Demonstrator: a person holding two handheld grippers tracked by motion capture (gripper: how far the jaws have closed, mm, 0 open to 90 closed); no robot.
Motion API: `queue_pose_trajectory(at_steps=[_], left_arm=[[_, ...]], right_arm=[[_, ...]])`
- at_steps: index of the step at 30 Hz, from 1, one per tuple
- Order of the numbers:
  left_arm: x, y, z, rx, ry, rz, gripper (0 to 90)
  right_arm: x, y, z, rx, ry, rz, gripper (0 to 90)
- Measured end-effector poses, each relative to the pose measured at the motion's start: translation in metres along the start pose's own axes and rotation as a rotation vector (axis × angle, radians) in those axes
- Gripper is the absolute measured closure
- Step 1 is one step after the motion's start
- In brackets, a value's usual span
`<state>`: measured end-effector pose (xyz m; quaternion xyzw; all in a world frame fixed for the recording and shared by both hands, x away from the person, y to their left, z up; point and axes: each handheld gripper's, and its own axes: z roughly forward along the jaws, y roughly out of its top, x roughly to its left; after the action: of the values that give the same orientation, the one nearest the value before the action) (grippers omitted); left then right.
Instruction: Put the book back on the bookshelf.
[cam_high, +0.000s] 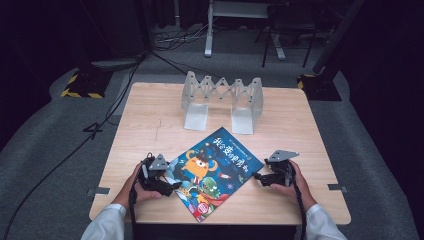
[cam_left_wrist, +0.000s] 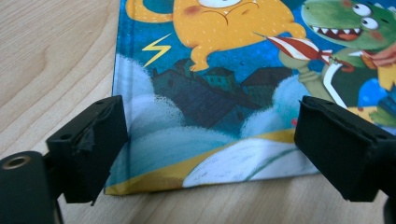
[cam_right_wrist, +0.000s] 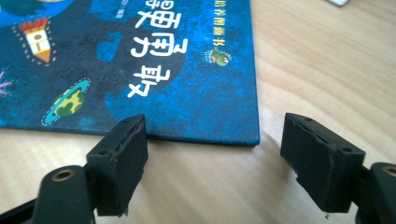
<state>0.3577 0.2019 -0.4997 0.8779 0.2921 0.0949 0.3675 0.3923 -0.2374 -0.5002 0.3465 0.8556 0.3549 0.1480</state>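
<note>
**Blue picture book flanked by both grippers**

Blue-covered and glossy, the picture book (cam_high: 212, 172) lies flat and askew near the counter's (cam_high: 145, 120) front edge. The left gripper (cam_high: 172, 186) sits at the book's left corner and the right gripper (cam_high: 256, 175) at its right corner, each with jaws spread wide and holding nothing. Toward the far edge stands a grey folding book rack (cam_high: 221, 100). This looks like the approach before a pickup; next, the jaws likely need to get under or around the cover's thin edge.

The table (cam_high: 150, 125) is showing pale, smooth wood grain. On it, the book (cam_high: 212, 170) is showing a slightly glossy printed cover. Beyond the book, the folding rack (cam_high: 222, 95) is looking like matt grey metal.
</note>
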Motion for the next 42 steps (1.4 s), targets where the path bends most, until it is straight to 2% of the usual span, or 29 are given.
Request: queue_pose_trajectory(at_steps=[2,3,4,7,9,10,11,12,13,15,16,17,21,22,23,24,25,26,27,28,29,30,31,32,36,42], left_arm=[[0.004,-0.001,-0.002,-0.016,0.007,-0.009,18.4],[0.008,-0.001,-0.003,-0.028,-0.006,-0.024,26.0],[0.014,-0.001,-0.003,-0.05,-0.04,-0.047,25.8],[0.015,0.002,-0.001,-0.043,-0.046,-0.039,26.7],[0.015,0.006,0.002,-0.036,-0.031,-0.032,26.6],[0.013,0.008,0.002,-0.035,0.012,-0.015,25.8],[0.011,0.009,-0.002,-0.044,0.067,-0.009,21.3],[0.012,0.01,-0.006,-0.068,0.083,-0.006,16.2],[0.014,0.01,-0.012,-0.092,0.069,-0.022,17.9],[0.017,0.008,-0.014,-0.088,0.081,-0.03,16.5],[0.02,0.005,-0.012,-0.06,0.091,-0.037,16.4],[0.022,0.004,-0.01,-0.049,0.077,-0.052,16.6],[0.025,0.003,-0.004,-0.019,0.065,-0.061,16.6],[0.025,0.003,0.001,-0.006,0.051,-0.072,16.6],[0.026,0.002,0.001,-0.007,0.043,-0.071,15.8],[0.025,0.002,0.002,-0.012,0.023,-0.087,16.2],[0.026,0.003,0.003,-0.009,0.015,-0.079,16.4],[0.025,0.002,0.003,-0.007,-0.007,-0.084,17.2],[0.023,0.002,0.004,-0.011,-0.03,-0.071,18.4],[0.023,0.002,0.004,-0.011,-0.03,-0.071,18.4],[0.021,0.002,0.004,-0.008,-0.042,-0.062,17.6],[0.018,0.003,0.005,-0.008,-0.031,-0.056,17.6],[0.016,0.002,0.006,-0.01,-0.035,-0.071,16.2],[0.014,0.002,0.005,-0.011,-0.032,-0.069,15.8],[0.004,-0.002,0.002,-0.003,-0.055,-0.054,15.6],[-0.023,-0.002,0.001,0.029,-0.1,-0.003,15.4]], right_arm=[[0.0,0.0,0.001,-0.002,-0.004,0.005,23.6],[0.001,0.0,0.0,-0.002,-0.007,0.005,23.9],[0.001,0.0,0.0,-0.004,-0.006,0.007,23.8],[0.0,0.0,0.0,-0.004,-0.006,0.005,23.8],[0.001,0.0,0.0,-0.005,-0.009,0.007,23.7],[0.001,0.0,0.0,-0.007,-0.013,0.008,23.8],[0.002,-0.001,0.0,-0.011,-0.015,0.011,23.8],[0.002,-0.001,0.0,-0.014,-0.017,0.012,23.8],[0.002,-0.002,0.0,-0.017,-0.016,0.01,23.8],[0.002,-0.002,0.0,-0.018,-0.014,0.008,23.8],[0.002,-0.002,0.0,-0.019,-0.014,0.009,23.8],[0.002,-0.003,0.0,-0.021,-0.014,0.01,23.8],[0.003,-0.003,-0.001,-0.022,-0.016,0.009,23.7],[0.003,-0.004,-0.001,-0.025,-0.014,0.01,23.7],[0.004,-0.004,-0.001,-0.025,-0.012,0.009,23.6],[0.004,-0.004,-0.001,-0.026,-0.011,0.01,23.5],[0.004,-0.004,-0.002,-0.022,-0.01,0.006,23.5],[0.005,-0.005,-0.002,-0.022,-0.009,0.003,23.4],[0.006,-0.005,-0.003,-0.018,-0.009,0.005,23.4],[0.006,-0.005,-0.003,-0.018,-0.009,0.005,23.4],[0.012,-0.007,-0.006,-0.012,0.006,-0.014,23.2],[0.012,-0.007,-0.006,-0.012,0.006,-0.014,23.2],[0.015,-0.008,-0.007,-0.011,0.019,-0.027,23.2],[0.019,-0.008,-0.007,-0.013,0.032,-0.037,22.8],[0.036,-0.005,-0.004,-0.009,0.086,-0.095,22.1],[0.037,-0.004,-0.003,-0.001,0.076,-0.081,17.9]])
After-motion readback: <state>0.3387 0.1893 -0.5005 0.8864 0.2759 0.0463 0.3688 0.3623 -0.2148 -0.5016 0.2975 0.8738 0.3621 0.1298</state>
